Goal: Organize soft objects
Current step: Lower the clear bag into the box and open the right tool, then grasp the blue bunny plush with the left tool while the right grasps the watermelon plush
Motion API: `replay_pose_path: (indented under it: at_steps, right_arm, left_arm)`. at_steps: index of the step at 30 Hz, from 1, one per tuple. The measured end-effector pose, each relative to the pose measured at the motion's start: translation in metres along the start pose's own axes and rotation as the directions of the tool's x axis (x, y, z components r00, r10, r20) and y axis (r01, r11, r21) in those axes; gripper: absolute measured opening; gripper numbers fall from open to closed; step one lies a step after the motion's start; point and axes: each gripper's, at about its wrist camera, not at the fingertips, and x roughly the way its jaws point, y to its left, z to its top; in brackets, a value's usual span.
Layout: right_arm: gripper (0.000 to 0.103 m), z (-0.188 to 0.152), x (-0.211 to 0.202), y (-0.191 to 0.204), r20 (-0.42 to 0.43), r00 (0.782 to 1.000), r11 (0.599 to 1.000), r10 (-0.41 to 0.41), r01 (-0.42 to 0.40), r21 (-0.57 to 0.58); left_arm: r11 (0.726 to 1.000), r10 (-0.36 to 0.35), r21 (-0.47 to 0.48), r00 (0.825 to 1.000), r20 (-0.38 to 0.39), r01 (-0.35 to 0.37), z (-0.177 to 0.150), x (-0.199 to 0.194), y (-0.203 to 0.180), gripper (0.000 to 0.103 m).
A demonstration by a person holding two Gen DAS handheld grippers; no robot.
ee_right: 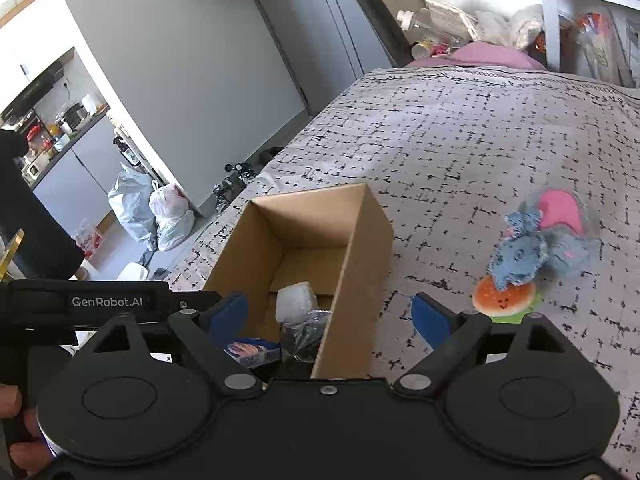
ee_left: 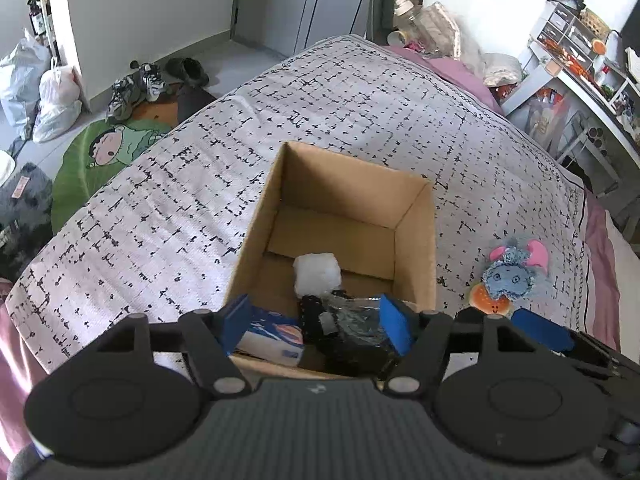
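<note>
An open cardboard box [ee_left: 416,240] stands on the patterned bed cover; it also shows in the right wrist view [ee_right: 360,248]. Inside lie a white soft lump [ee_left: 318,272], a black plastic-wrapped item [ee_left: 352,332] and a blue-and-white packet [ee_left: 272,336]. My left gripper [ee_left: 316,326] is open and empty, over the box's near edge. A blue-and-pink plush [ee_right: 536,248] lies on an orange burger-like toy [ee_right: 502,298] on the cover right of the box. My right gripper [ee_right: 330,316] is open and empty, straddling the box's right wall. Its blue finger [ee_left: 540,330] shows in the left view.
The bed cover [ee_left: 360,120] spreads around the box. Pink bedding and clutter sit at the headboard [ee_left: 436,36]. Shelves [ee_left: 580,60] stand on the right. Shoes [ee_left: 136,88], a green rug [ee_left: 104,152] and plastic bags [ee_left: 52,96] lie on the floor to the left.
</note>
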Motion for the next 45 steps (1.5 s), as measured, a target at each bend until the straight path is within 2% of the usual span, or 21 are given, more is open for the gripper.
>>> replay_pose_path:
  at_steps: [7,14,24,33,39,45]
  right_arm:
    - [0.094,-0.004,-0.014,-0.027,0.008,0.999,0.997,-0.044,0.043,0.062]
    - [0.094,-0.005,-0.024,-0.056,0.019,0.995,0.988,-0.095,0.092,0.126]
    - [0.093,0.001,-0.039,-0.104,0.04,0.989,0.954,-0.142,0.127,0.271]
    - [0.093,0.004,-0.047,-0.139,0.052,0.988,0.925,-0.146,0.118,0.36]
    - [0.093,0.003,-0.047,-0.169,0.051,0.987,0.878,-0.154,0.113,0.466]
    - [0.092,0.001,-0.042,-0.183,0.032,0.987,0.865,-0.155,0.12,0.487]
  left_arm:
    - [1.0,-0.003,0.023,1.0,0.003,0.003,-0.003,0.003,-0.025,0.079]
    - [0.999,-0.009,0.048,1.0,0.009,0.009,-0.008,0.008,-0.056,0.08]
    - [0.994,-0.028,0.102,0.999,0.016,0.026,-0.008,0.016,-0.1,0.08]
    - [0.985,-0.06,0.16,0.998,0.003,0.059,-0.006,0.035,-0.141,0.08]
    - [0.977,-0.07,0.201,0.997,-0.019,0.073,-0.008,0.051,-0.163,0.08]
    - [0.967,-0.082,0.237,0.996,-0.047,0.091,-0.011,0.071,-0.183,0.08]
